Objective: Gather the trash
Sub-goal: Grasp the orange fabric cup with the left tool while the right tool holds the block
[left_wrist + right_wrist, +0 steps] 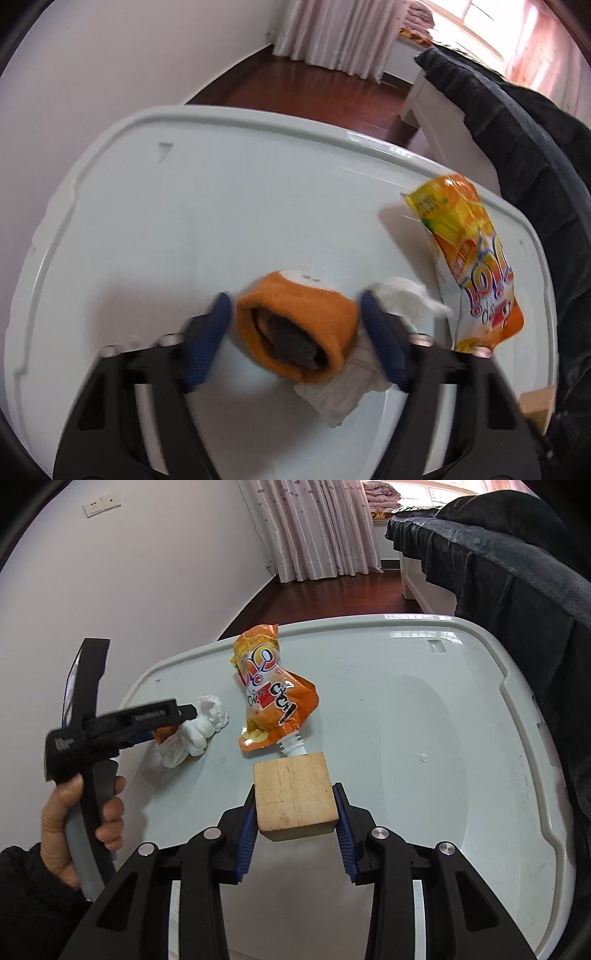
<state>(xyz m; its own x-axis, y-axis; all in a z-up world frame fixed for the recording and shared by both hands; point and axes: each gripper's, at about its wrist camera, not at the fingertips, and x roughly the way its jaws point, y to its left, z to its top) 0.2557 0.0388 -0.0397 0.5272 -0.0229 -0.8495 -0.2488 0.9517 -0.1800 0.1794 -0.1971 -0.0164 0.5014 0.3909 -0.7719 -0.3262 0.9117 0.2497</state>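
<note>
A rolled orange sock-like bundle point(295, 325) with a dark inside lies on the white plastic tabletop point(184, 203), on a crumpled white tissue point(343, 391). My left gripper point(295, 306) straddles the bundle. Its blue pads point(207, 343) stand close on either side, and a thin gap shows at the left pad, so it is open. An orange drink pouch point(476, 273) lies to the right, its spout toward my right gripper point(295, 792). That gripper is shut on a pale wooden block point(295, 794), held above the tabletop point(406, 720). The right wrist view shows the left gripper point(184, 712) beside the tissue point(199, 723) and pouch point(273, 694).
A person's hand point(74, 812) in a dark sleeve grips the left tool's handle. Dark bedding point(498, 572) hangs close along the table's right edge. Beyond the far edge are a red-brown wooden floor point(332, 594), pale curtains point(314, 528) and a white wall on the left.
</note>
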